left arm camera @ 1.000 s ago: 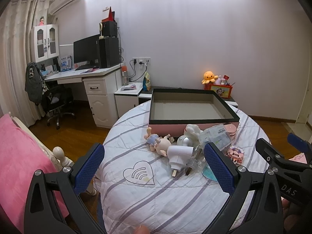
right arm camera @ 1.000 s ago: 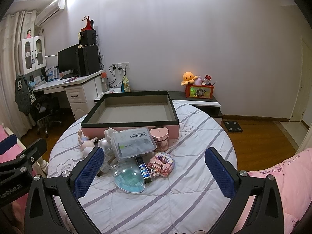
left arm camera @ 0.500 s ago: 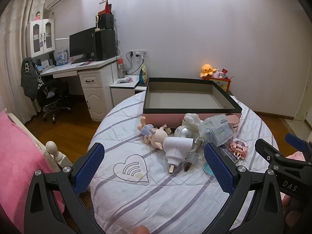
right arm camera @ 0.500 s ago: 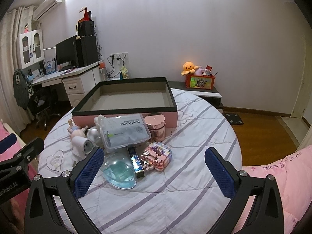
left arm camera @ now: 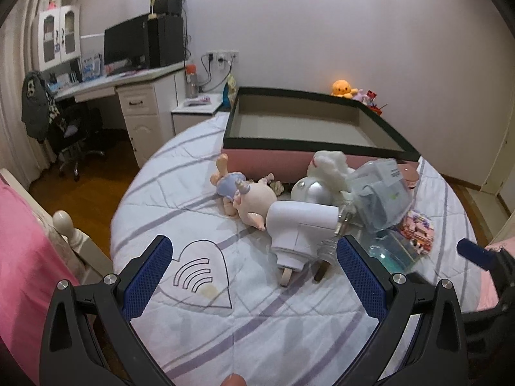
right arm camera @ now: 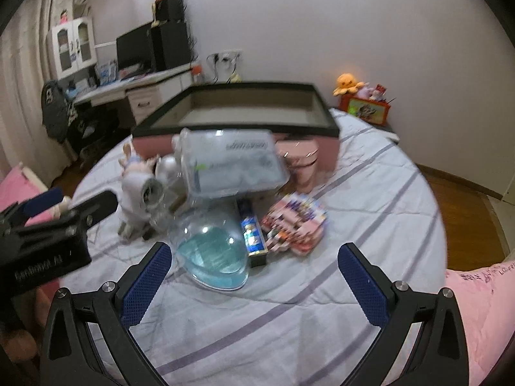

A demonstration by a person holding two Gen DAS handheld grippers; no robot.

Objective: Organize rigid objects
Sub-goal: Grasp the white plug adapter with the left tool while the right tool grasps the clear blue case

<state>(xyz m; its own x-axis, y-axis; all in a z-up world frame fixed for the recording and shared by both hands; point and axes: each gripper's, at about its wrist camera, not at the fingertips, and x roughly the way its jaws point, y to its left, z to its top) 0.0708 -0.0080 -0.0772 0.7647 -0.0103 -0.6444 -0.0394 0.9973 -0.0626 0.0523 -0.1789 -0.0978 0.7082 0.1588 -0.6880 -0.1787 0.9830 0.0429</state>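
White desk (left arm camera: 128, 80) with dark monitor (left arm camera: 124, 43) against left wall; office chair (left arm camera: 74, 128) beside it. Orange octopus plush (right arm camera: 347, 83) beside red box (right arm camera: 367, 109) by far wall. Wood floor (left arm camera: 93, 180).

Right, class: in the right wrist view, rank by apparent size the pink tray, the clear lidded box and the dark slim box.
1. pink tray
2. clear lidded box
3. dark slim box
Blurred, but the gaps are plain.

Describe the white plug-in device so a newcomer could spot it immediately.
Find the big pink tray with a black rim on the round table. In the pile in front of it, nearest the left gripper, lies the white plug-in device: smooth, boxy, hard plastic beside soft dolls.
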